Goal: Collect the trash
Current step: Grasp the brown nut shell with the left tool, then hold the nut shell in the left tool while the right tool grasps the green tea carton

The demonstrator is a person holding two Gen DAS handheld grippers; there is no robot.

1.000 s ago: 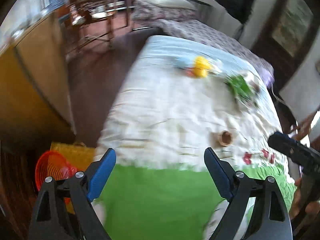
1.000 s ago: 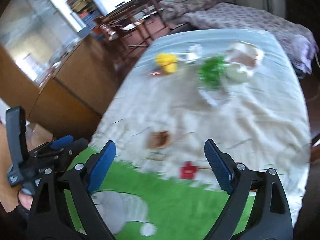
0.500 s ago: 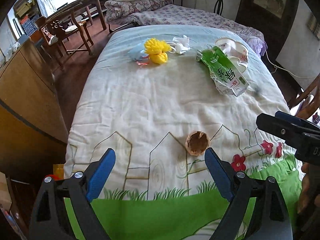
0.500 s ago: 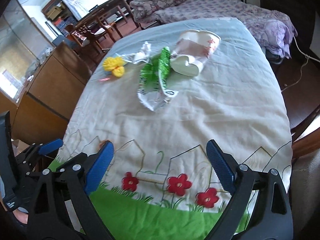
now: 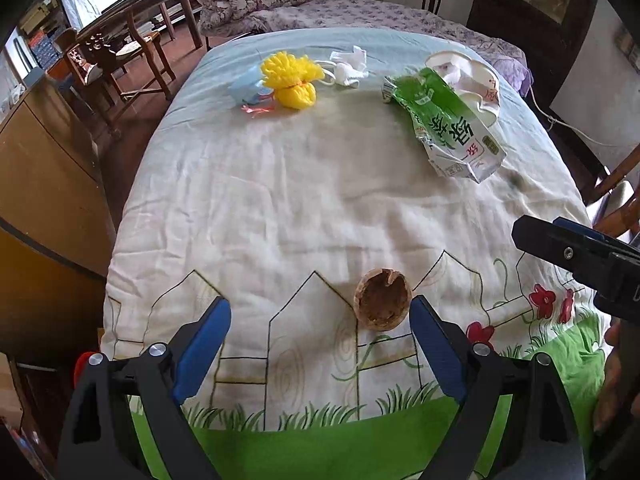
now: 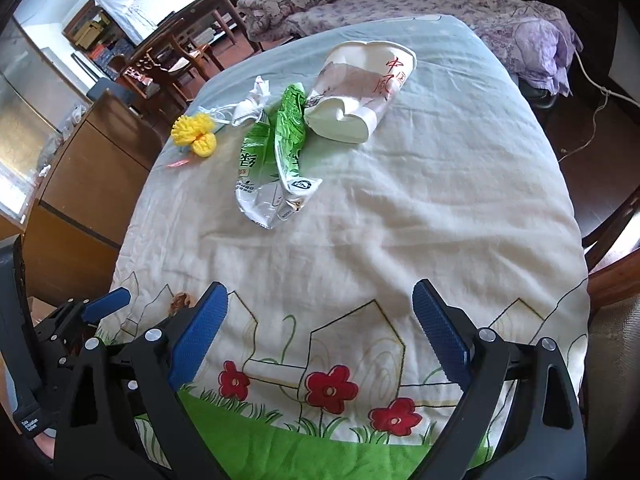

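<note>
Trash lies on a quilt-covered table (image 5: 280,200). A brown nut shell (image 5: 383,304) sits just ahead of my open left gripper (image 5: 320,332), near its right finger. Farther off lie a crushed green carton (image 5: 444,128), a squashed white paper cup (image 5: 476,80), a yellow pompom (image 5: 292,80), a blue scrap (image 5: 248,88) and crumpled white paper (image 5: 348,66). My right gripper (image 6: 320,328) is open and empty over the quilt's flower print, well short of the carton (image 6: 276,152) and cup (image 6: 360,92). The shell (image 6: 182,301) peeks out beside its left finger.
A wooden cabinet (image 5: 44,168) stands left of the table. Chairs (image 5: 116,52) and a bed with purple covers (image 5: 360,12) lie beyond. A red basket rim (image 5: 82,362) shows low at the left. A chair (image 6: 612,240) stands at the right.
Both grippers have swung up and forward over the table, and the views have steadied. The nut shell has come close to the left gripper. Both stay open.
</note>
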